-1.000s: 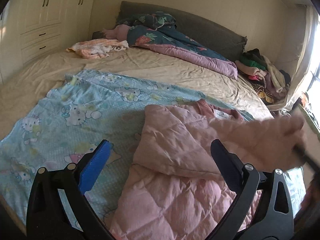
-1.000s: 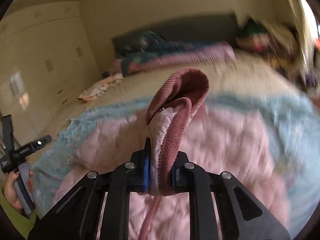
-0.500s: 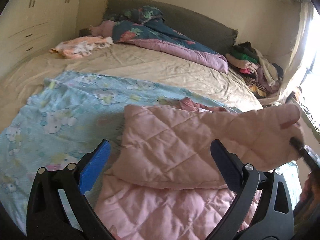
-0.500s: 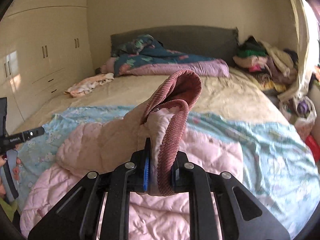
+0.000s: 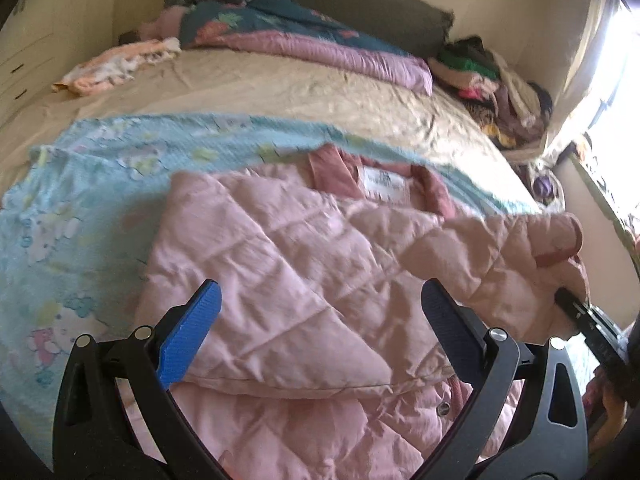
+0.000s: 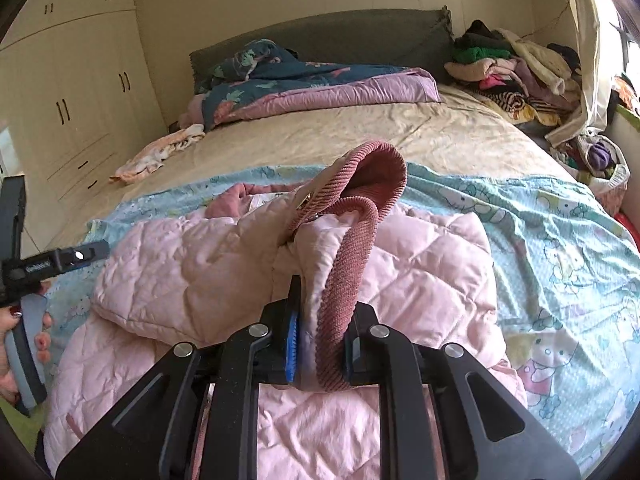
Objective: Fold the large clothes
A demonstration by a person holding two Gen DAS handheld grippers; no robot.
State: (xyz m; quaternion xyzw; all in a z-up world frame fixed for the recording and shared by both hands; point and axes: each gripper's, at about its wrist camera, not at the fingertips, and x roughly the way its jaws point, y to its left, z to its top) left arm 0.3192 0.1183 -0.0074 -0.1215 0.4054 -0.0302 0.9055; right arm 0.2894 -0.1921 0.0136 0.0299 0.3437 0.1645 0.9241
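A pink quilted jacket (image 5: 288,280) lies on a light blue cartoon-print sheet (image 5: 92,184) on the bed, its left sleeve folded across the body. It also shows in the right wrist view (image 6: 424,264). My left gripper (image 5: 320,320) is open and empty, hovering above the jacket. My right gripper (image 6: 320,344) is shut on the jacket's ribbed dusty-pink sleeve cuff (image 6: 360,216) and holds that sleeve lifted above the jacket. The right gripper shows at the right edge of the left wrist view (image 5: 576,308), with the cuff (image 5: 560,240).
A beige bedsheet (image 6: 360,136) covers the bed. A dark floral and purple duvet (image 6: 312,84) lies by the grey headboard. A small peach cloth (image 6: 160,156) lies at the left. A pile of clothes (image 6: 512,68) sits at the far right. White wardrobes (image 6: 72,88) stand left.
My right gripper has carried the sleeve cuff back to the right and toward me, drawing the sleeve out over the jacket. My left gripper has stayed open and shifted closer over the jacket.
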